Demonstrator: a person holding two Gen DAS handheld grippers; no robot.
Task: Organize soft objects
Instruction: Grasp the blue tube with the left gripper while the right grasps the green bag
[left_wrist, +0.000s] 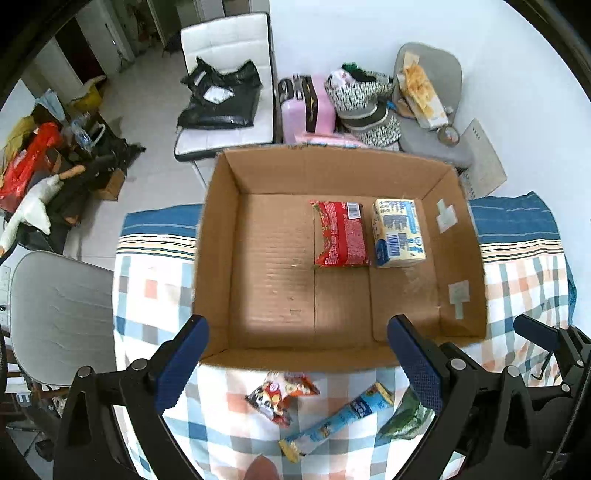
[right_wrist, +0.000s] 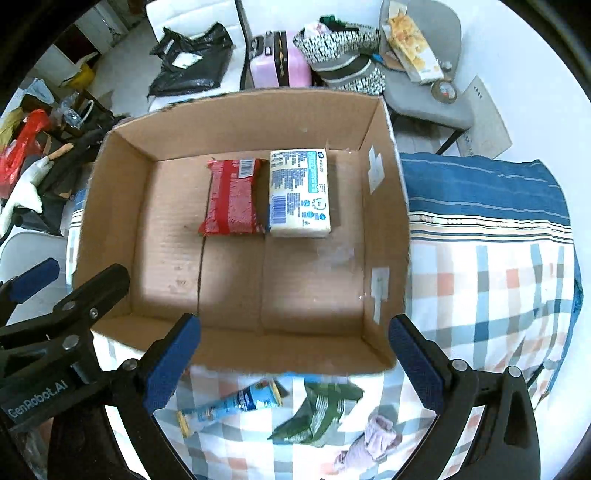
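Both the left tongs (left_wrist: 297, 360) and right tongs (right_wrist: 295, 358) stand spread wide with nothing between them, above the cardboard box (left_wrist: 221, 236) on the checked-cloth bench (left_wrist: 524, 280). Inside, toward its far wall, a red pack (left_wrist: 341, 234) with a barcode lies beside a cream pack (left_wrist: 399, 232) with blue print too small to read. "GenRobot.AI" shows on the left tongs' body in the right wrist view.

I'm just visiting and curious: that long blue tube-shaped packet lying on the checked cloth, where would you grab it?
Grip the long blue packet across its narrow middle, coming straight down from above. It lies flat and slanted on the cloth, so turn the open right hand-held gripper until its fingers straddle the thin width, not the length.
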